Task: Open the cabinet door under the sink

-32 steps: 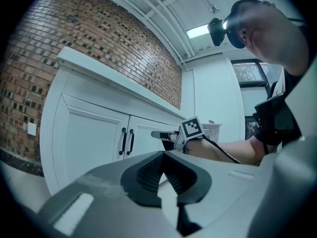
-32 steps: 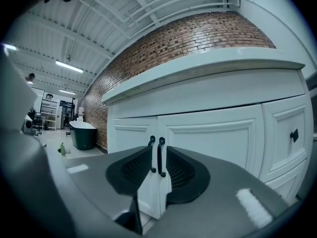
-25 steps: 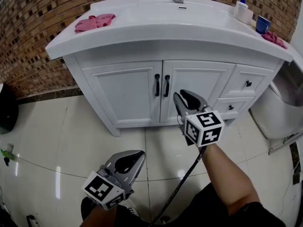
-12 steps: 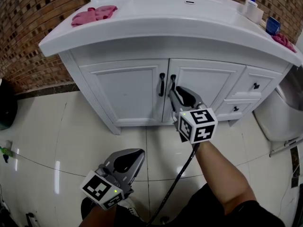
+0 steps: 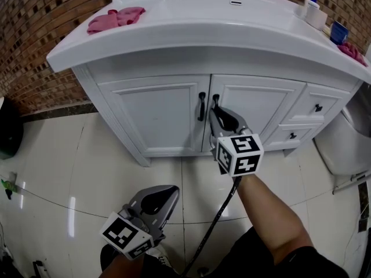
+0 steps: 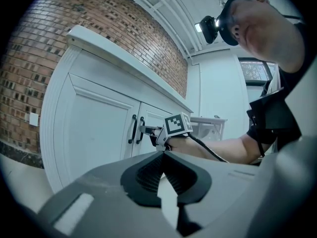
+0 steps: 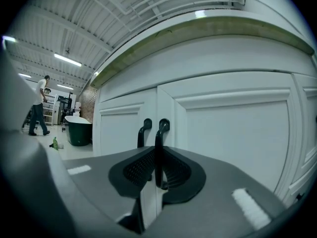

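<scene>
The white cabinet under the sink has two shut doors, the left door [image 5: 151, 117] and the right door [image 5: 261, 112]. Two black handles stand side by side at the middle seam: the left handle [image 5: 202, 106] and the right handle [image 5: 215, 101]. My right gripper [image 5: 216, 113] reaches the right handle [image 7: 161, 129], whose bar runs down between the jaws; the gripper [image 7: 157, 165] is shut on it. My left gripper [image 5: 167, 191] hangs low over the floor, well back from the cabinet, shut and holding nothing. In the left gripper view my left gripper [image 6: 163, 157] looks toward the right gripper [image 6: 147, 130] at the handles.
Two small drawers [image 5: 316, 108] sit right of the doors. On the countertop [image 5: 191, 30] lie a pink cloth [image 5: 116, 17], a soap bottle [image 5: 313, 4] and a blue cup [image 5: 338, 33]. A white fixture [image 5: 342, 143] stands at right, a dark bin [image 5: 8, 133] at left.
My right gripper has moved forward and up from in front of the right door onto its handle. The left gripper has stayed low. Both doors remain shut.
</scene>
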Tool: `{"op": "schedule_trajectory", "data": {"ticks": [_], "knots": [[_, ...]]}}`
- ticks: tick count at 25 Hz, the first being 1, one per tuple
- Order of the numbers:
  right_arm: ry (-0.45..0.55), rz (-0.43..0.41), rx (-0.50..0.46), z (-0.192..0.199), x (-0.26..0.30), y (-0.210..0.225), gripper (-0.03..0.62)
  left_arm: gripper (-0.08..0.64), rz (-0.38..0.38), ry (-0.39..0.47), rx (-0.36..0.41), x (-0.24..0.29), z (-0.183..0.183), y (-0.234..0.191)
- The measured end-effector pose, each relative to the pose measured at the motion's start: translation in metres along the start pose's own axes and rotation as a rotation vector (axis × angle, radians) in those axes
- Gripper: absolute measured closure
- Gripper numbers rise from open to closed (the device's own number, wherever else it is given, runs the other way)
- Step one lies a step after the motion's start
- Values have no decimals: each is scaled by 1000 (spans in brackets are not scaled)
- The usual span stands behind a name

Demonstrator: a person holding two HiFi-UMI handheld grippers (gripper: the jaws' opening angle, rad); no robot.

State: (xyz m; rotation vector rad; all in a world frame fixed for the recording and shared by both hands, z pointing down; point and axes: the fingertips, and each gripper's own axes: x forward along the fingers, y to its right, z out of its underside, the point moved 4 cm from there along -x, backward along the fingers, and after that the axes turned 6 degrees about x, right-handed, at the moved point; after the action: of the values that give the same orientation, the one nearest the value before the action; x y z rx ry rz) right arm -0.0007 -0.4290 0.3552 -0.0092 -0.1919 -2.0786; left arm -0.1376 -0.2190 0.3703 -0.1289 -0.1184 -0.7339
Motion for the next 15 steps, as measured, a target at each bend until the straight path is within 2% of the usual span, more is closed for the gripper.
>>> {"op": "schedule_trajectory", "data": {"ticks": [5,15], "knots": [[-19,-9,-4,0,-3,-1,545,554,1,-2,3,0,-1,3],[-44,-95,20,4,-26,-6,545,554,20,-9,32,-4,-5,17]]}}
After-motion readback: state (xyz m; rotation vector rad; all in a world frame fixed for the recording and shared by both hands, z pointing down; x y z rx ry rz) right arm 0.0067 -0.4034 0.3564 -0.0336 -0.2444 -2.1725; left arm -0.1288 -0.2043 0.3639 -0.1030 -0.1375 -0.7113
